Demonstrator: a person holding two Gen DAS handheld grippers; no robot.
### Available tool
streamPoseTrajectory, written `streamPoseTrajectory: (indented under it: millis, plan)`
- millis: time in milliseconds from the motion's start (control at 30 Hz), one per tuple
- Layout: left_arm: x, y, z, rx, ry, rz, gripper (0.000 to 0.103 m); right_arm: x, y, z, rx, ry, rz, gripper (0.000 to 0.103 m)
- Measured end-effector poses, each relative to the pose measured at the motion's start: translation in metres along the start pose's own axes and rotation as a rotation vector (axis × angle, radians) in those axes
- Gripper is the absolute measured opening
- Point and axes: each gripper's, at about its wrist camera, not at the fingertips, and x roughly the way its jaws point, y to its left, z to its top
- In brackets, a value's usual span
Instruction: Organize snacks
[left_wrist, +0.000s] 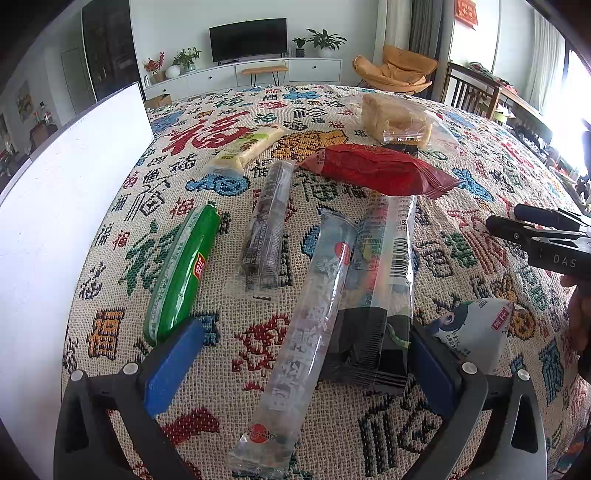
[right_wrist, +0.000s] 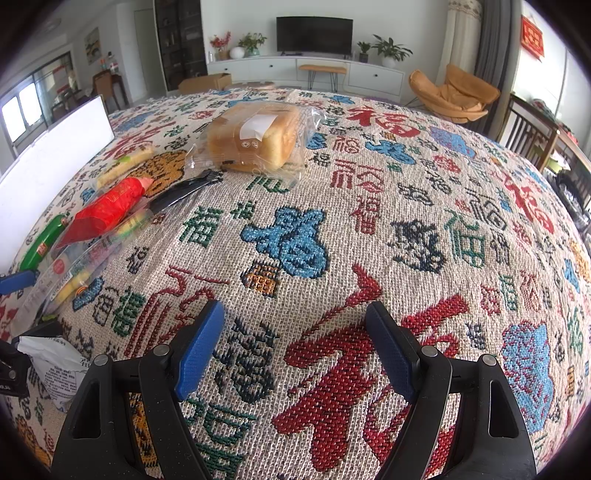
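A: Status on the hand-held grippers?

B: My left hand-held gripper (left_wrist: 303, 365) is spread wide, pads clear of everything. Two long packs lie between its fingers on the patterned cloth (right_wrist: 406, 206) over the worktop. My right hand-held gripper (right_wrist: 295, 347) is spread too, with only bare cloth between the pads.

A: Snack layout and axes?

B: The clear stick pack (left_wrist: 306, 332) runs long axis near-to-far, leaning right at the far end, near end closest to my left camera. The barcode pack (left_wrist: 384, 277) lies just beside it on the right, roughly parallel, touching or overlapping it; can't tell which. The dark slim pack (left_wrist: 266, 229) sits left of those, also near-to-far. The green sausage (left_wrist: 181, 273) is further left, same run, near end just beside my left blue pad. The red pouch (left_wrist: 376, 170) lies crosswise beyond them, crimped end pointing right. The pale bar (left_wrist: 247, 147) sits diagonally, far end to the right. The bread loaf (right_wrist: 255, 136), in a clear bag, is farthest back. The white bag (left_wrist: 476, 328) sits near my right-side finger.

A: Anything else?

B: A white board (left_wrist: 74, 192) stands along the left edge.
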Motion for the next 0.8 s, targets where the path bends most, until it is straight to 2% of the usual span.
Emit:
streamPoseTrajectory:
  millis: [800]
  plan:
    - [-0.0001, -0.0001, 0.0, 0.0, 0.0, 0.0, 0.103, 0.0003, -0.0008, 0.0, 0.002, 0.0, 0.001, 0.082]
